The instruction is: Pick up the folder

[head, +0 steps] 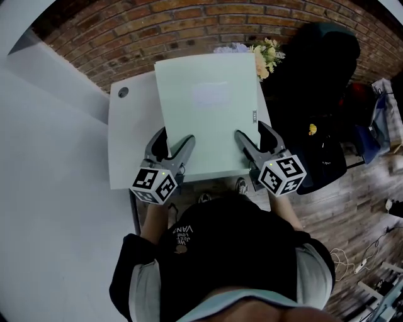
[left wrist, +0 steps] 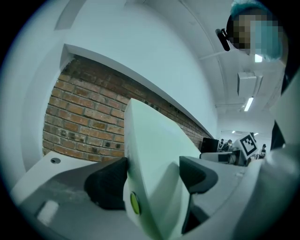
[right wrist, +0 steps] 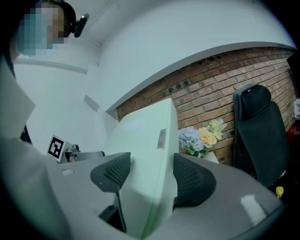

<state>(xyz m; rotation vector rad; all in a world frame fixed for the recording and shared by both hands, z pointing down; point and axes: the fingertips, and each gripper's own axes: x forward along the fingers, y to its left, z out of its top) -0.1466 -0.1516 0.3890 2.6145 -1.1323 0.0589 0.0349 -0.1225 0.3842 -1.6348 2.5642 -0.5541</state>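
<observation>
White table [head: 129, 148]: fills the left of the head view at about 10 o'clock from the person; a small round hole sits near its far left corner.
Left hand-held gripper [head: 175, 143]: clamped on the folder's near edge at about its 7 o'clock corner. In its own view one dark pad presses each face, with the thick edge between them.
Pale-green folder [head: 208, 113]: straight ahead at 12 o'clock, held by both grippers along its near edge. It covers the middle of the table and its far edge reaches toward the brick wall [head: 189, 16]. Both gripper views show it sloping upward away from the jaws. Whether the far edge is clear of the table I cannot tell.
Right hand-held gripper [head: 254, 139]: closed on the folder's near edge at about its 5 o'clock corner, one mesh pad against each face, close to the spine label.
Flowers [head: 267, 56]: at 1 o'clock of the folder, just beyond its far right corner.
Black chair [head: 324, 60]: at 2 o'clock, beside the table.
Step in hand: grip made by both sides; the lift appears to be under way.
Next move: raise both grippers evenly and keep the pads tight, so the broad folder neither sags nor swings into the flowers.
</observation>
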